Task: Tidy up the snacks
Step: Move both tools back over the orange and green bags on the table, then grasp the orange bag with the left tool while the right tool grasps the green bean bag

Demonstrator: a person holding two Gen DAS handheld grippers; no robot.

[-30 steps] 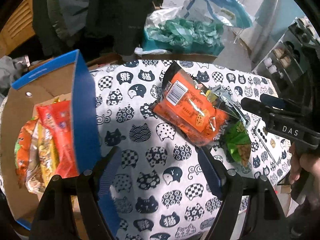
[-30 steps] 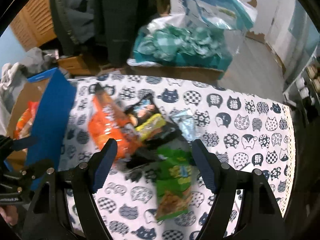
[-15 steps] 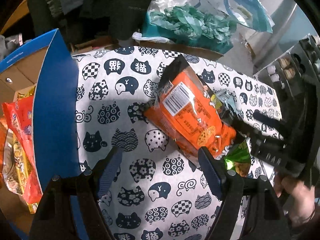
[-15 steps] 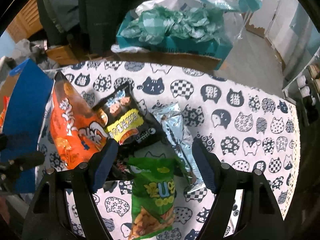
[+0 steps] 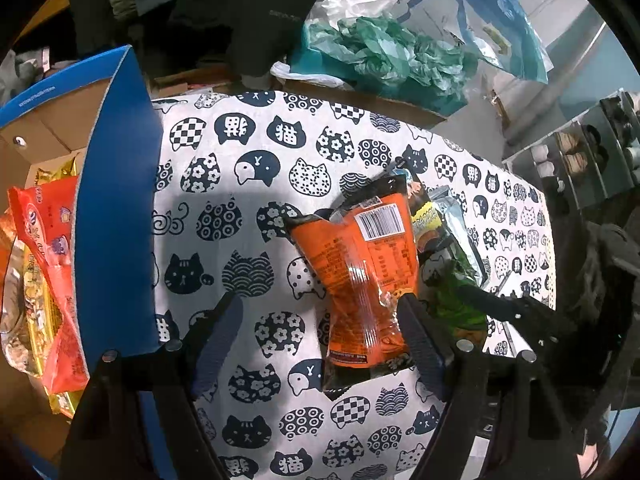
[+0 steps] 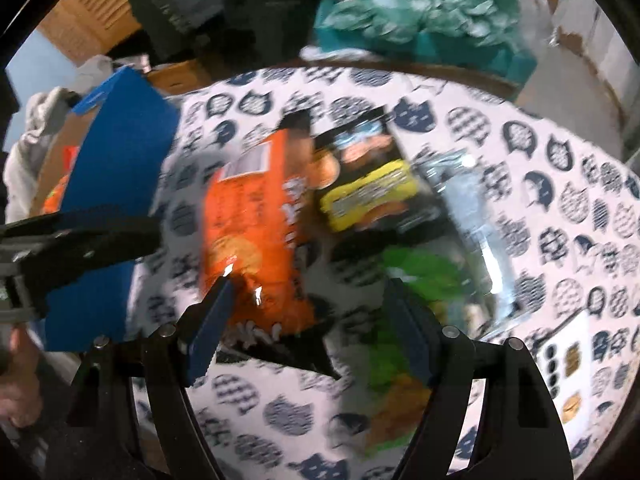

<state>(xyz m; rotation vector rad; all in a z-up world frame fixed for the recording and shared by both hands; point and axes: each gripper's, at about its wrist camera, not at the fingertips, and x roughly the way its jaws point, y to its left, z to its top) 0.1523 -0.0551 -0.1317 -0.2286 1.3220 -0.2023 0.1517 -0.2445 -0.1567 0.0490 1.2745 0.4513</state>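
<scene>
A small pile of snacks lies on the cat-print tablecloth (image 5: 248, 152). An orange bag (image 5: 368, 280) lies barcode up, and beside it are a black bag with a yellow label (image 6: 372, 192), a silver packet (image 6: 472, 232) and a green bag (image 6: 400, 320). My left gripper (image 5: 320, 340) hangs open just above the cloth, its right finger at the orange bag's (image 6: 256, 232) lower edge. My right gripper (image 6: 310, 332) is open over the pile, spanning the orange bag's corner and the green bag (image 5: 460, 308). Neither holds anything. The right wrist view is blurred.
An open blue cardboard box (image 5: 116, 200) stands at the table's left and holds several snack bags (image 5: 44, 260). Teal and blue plastic bags (image 5: 380, 48) are piled behind the table. A shelf (image 5: 580, 152) stands to the right. A hand (image 6: 16, 392) grips the left tool.
Both grippers have sunk toward the snack pile, which now looks larger and nearer. The left view has shifted right, so the orange bag now reaches its right finger. Both stay open.
</scene>
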